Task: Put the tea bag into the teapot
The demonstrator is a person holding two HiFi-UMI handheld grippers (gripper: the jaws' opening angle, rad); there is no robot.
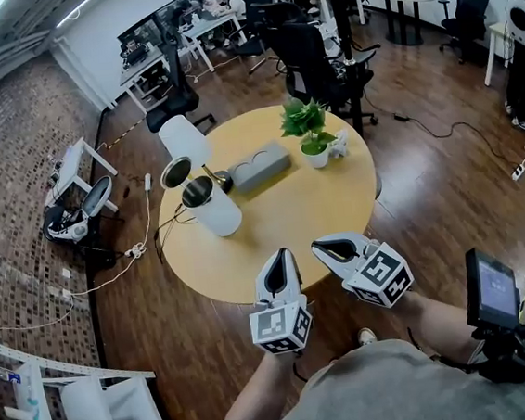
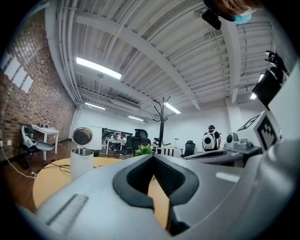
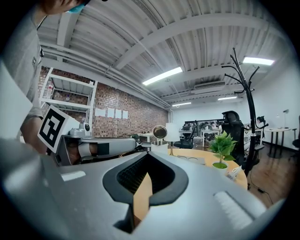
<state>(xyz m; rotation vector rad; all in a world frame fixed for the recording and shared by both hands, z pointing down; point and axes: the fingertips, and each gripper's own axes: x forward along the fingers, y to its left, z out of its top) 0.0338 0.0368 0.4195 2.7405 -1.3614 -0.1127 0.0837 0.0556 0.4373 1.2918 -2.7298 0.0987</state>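
Note:
A white cylindrical teapot (image 1: 214, 208) stands on the left part of the round wooden table (image 1: 318, 208), its hinged lid (image 1: 176, 172) flipped open. A small white packet that looks like the tea bag (image 1: 338, 147) lies beside the potted plant (image 1: 307, 129). Both grippers hover side by side at the table's near edge, well short of the teapot and the packet. My left gripper (image 1: 286, 252) is shut with nothing in it, and my right gripper (image 1: 318, 243) is shut and empty too. The teapot (image 2: 82, 154) shows in the left gripper view, the packet (image 3: 233, 172) in the right gripper view.
A white table lamp (image 1: 185, 140) stands behind the teapot. A grey box (image 1: 260, 165) lies mid-table. Office chairs (image 1: 312, 59) and desks stand beyond the table, cables run over the wooden floor at left, and a coat stand (image 3: 243, 93) rises at right.

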